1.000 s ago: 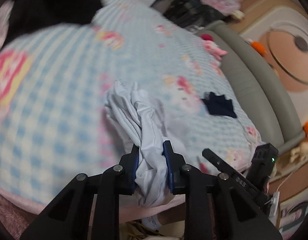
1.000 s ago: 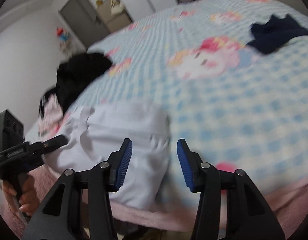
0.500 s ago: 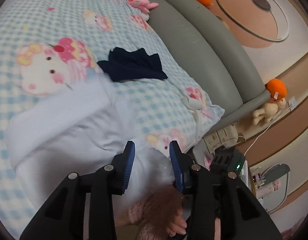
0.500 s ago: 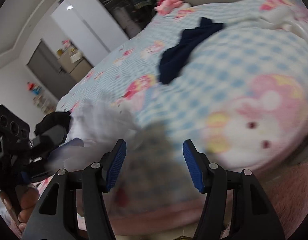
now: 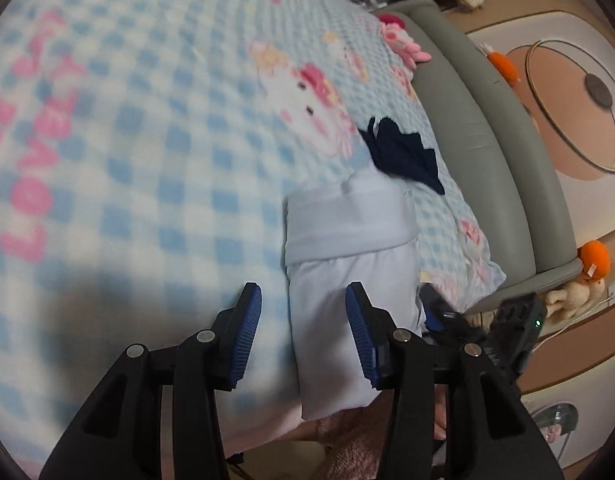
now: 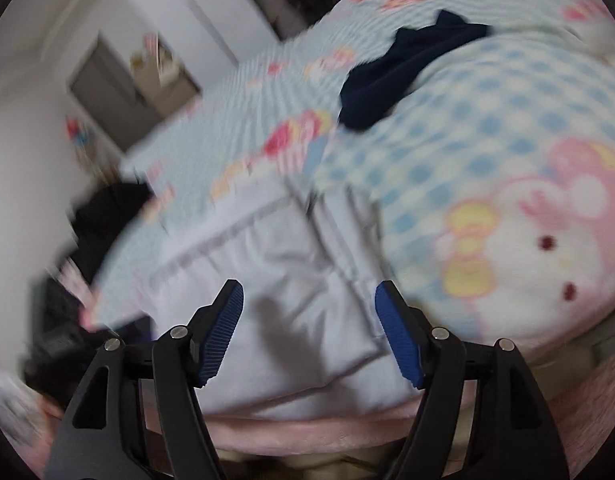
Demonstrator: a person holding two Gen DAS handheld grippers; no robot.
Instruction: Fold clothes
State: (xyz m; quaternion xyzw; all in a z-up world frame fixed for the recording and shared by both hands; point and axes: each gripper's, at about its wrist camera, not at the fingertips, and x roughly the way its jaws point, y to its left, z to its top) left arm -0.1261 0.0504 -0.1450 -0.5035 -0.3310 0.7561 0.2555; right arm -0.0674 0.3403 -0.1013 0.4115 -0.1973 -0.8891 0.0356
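Observation:
A white garment (image 5: 349, 240) lies on the blue checked bed cover near the bed's front edge; it also shows in the right wrist view (image 6: 283, 284), partly folded and blurred. My left gripper (image 5: 303, 336) is open and empty, its jaws standing over the garment's near left edge. My right gripper (image 6: 309, 332) is open and empty just above the garment's near part. A dark navy garment (image 5: 403, 156) lies flat beyond the white one and shows in the right wrist view (image 6: 403, 68) too.
The bed cover (image 5: 147, 152) has pink cartoon prints. A grey padded headboard (image 5: 487, 148) runs along the right. A black clothes pile (image 6: 107, 208) sits at the bed's far left. Orange and beige plush toys (image 5: 587, 272) stand beside the headboard.
My left gripper let go of the white garment and opened. The garment now lies flatter on the bed. Both grippers swung back over it.

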